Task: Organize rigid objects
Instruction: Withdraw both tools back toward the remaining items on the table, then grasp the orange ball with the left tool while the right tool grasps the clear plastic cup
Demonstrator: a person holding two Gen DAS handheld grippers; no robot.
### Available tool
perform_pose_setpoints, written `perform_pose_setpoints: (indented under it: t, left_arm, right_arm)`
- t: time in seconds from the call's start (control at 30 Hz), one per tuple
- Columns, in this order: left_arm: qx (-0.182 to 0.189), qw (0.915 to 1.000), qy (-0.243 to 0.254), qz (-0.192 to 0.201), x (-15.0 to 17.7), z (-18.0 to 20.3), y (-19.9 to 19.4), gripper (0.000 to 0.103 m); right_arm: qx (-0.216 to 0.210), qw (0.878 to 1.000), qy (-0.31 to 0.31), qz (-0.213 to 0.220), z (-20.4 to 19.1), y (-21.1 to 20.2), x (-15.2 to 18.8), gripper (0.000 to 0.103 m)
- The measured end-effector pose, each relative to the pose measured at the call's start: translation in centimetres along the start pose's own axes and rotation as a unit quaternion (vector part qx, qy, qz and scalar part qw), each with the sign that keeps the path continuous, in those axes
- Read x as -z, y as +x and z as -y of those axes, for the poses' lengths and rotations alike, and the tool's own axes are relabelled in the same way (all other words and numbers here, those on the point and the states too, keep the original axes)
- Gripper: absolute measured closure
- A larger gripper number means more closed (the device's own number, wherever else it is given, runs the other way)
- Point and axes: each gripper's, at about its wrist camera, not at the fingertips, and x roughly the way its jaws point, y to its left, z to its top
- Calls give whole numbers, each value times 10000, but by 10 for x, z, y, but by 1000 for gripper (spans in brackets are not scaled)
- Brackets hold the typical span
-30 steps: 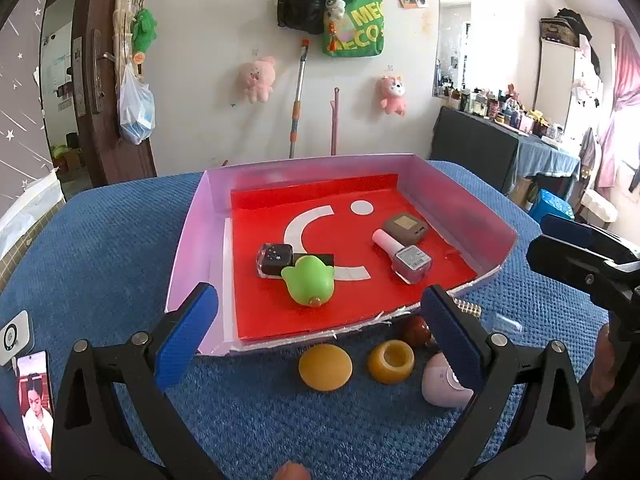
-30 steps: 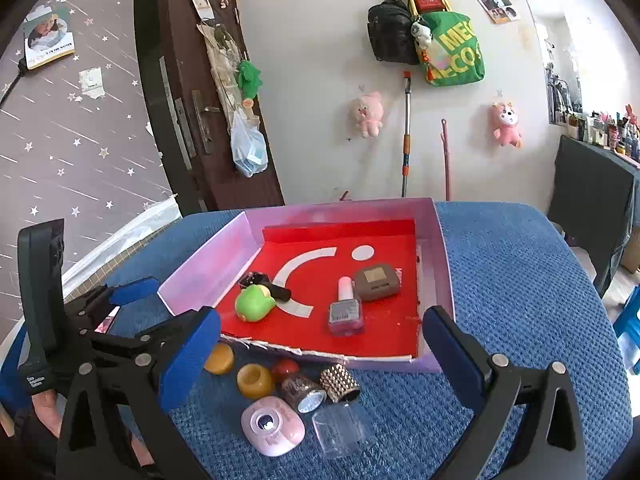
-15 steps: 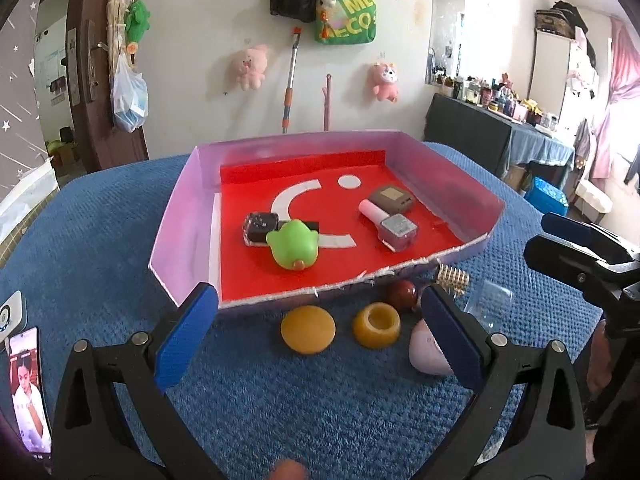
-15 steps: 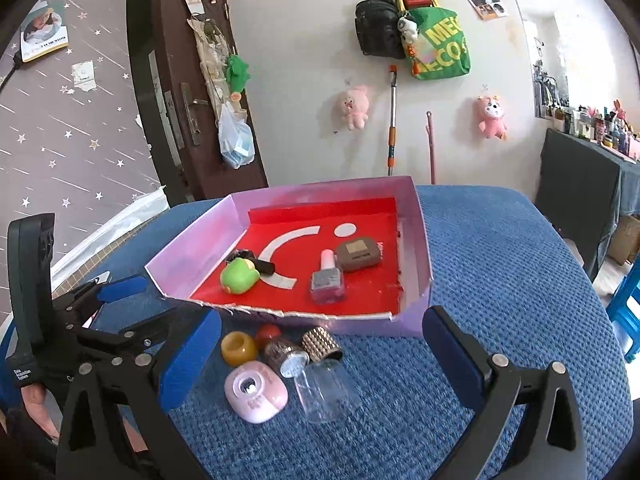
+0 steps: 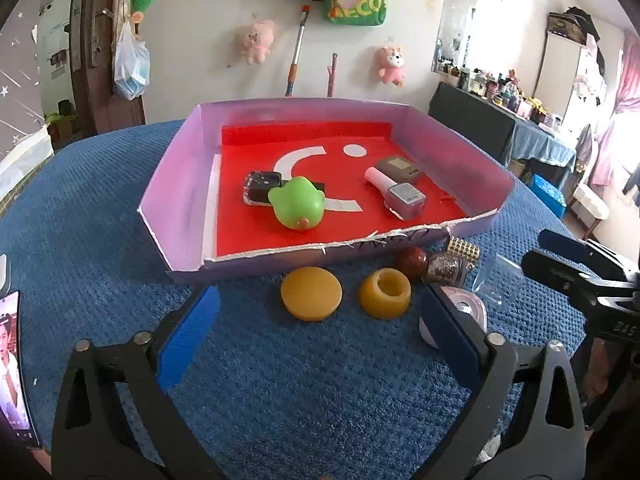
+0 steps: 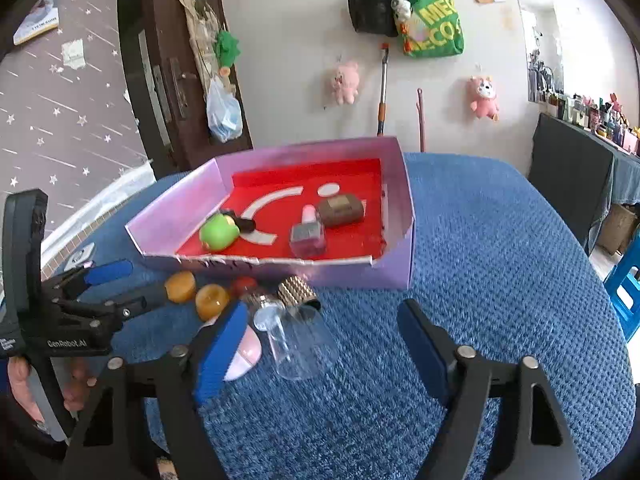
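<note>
Right wrist view: clear cup (image 6: 298,342) lies just ahead between right gripper's (image 6: 320,344) closing, empty fingers, seemingly mouth-first; left gripper (image 5: 316,332) gapes wide.

Green tote bag (image 6: 434,26) and black backpack (image 6: 370,6) hang on wall, two pink plush toys (image 6: 345,82) below, phone (image 5: 12,364) at left edge, brown door (image 6: 176,68).

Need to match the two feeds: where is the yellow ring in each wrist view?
Left wrist: the yellow ring lies right of centre, just ahead of the tongs.
Right wrist: lower left, beside the left tongs.
Shared landmark: the purple tray just behind it.
</note>
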Motion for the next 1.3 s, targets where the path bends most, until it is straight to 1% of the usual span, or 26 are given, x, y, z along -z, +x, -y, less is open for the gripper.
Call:
perform_pose_setpoints:
  t: [0.1, 0.13, 0.2, 0.3, 0.37, 0.47, 0.53, 0.67, 0.77, 0.8, 0.9, 1.0, 1.07, 1.1, 1.13, 1.2, 1.3]
  left_arm:
    - [-12, 10000, 5, -28, 2, -1, 3, 10]
    - [-7, 10000, -1, -40, 2, -1, 4, 14]
    - [22, 10000, -12, -95, 3, -3, 7, 18]
    - [13, 9999, -80, -150, 4, -6, 11, 19]
    - [47, 9997, -125, -192, 5, -8, 15, 24]
    - [56, 9996, -155, -238, 5, -9, 19, 29]
    - [58, 9995, -149, -269, 5, -9, 22, 35]
    - [81, 9994, -117, -323, 6, -7, 29, 38]
    - [83, 9992, -97, -368, 6, -7, 33, 46]
    - [84, 9992, -96, -381, 6, -7, 34, 49]
    - [65, 9991, -92, -416, 6, -8, 37, 51]
    - [114, 9990, -119, -424, 5, -8, 38, 54]
    - [126, 9989, -146, -431, 4, -9, 39, 56]
    - [130, 9988, -148, -437, 4, -9, 39, 60]
    - [124, 9989, -144, -440, 3, -8, 39, 66]
    - [120, 9988, -167, -438, 3, -9, 39, 67]
    - [159, 9987, -236, -414, 3, -12, 38, 67]
  right_arm:
    - [41, 9999, 22, -95, 2, 5, 6, 26]
    - [47, 9999, 31, -129, 3, 7, 8, 27]
    - [31, 9998, 46, -188, 3, 10, 11, 28]
    - [-8, 9996, 51, -261, 3, 16, 15, 29]
    - [-24, 9995, 52, -302, 2, 20, 18, 30]
    - [-57, 9993, 90, -358, 2, 25, 19, 32]
    - [-79, 9992, 108, -381, 3, 27, 18, 32]
    - [-121, 9991, 105, -398, 1, 31, 17, 32]
    - [-148, 9989, 109, -426, -1, 35, 16, 34]
    - [-147, 9989, 106, -433, -1, 36, 15, 36]
    - [-231, 9984, 144, -493, -1, 40, 15, 42]
    - [-296, 9980, 198, -519, 0, 43, 13, 45]
    - [-312, 9979, 211, -519, 0, 44, 13, 48]
    - [-340, 9978, 219, -521, -1, 45, 12, 53]
    - [-383, 9976, 229, -535, -1, 45, 12, 57]
    - [-478, 9970, 234, -567, -2, 46, 11, 62]
    - [-445, 9972, 194, -562, -4, 45, 11, 62]
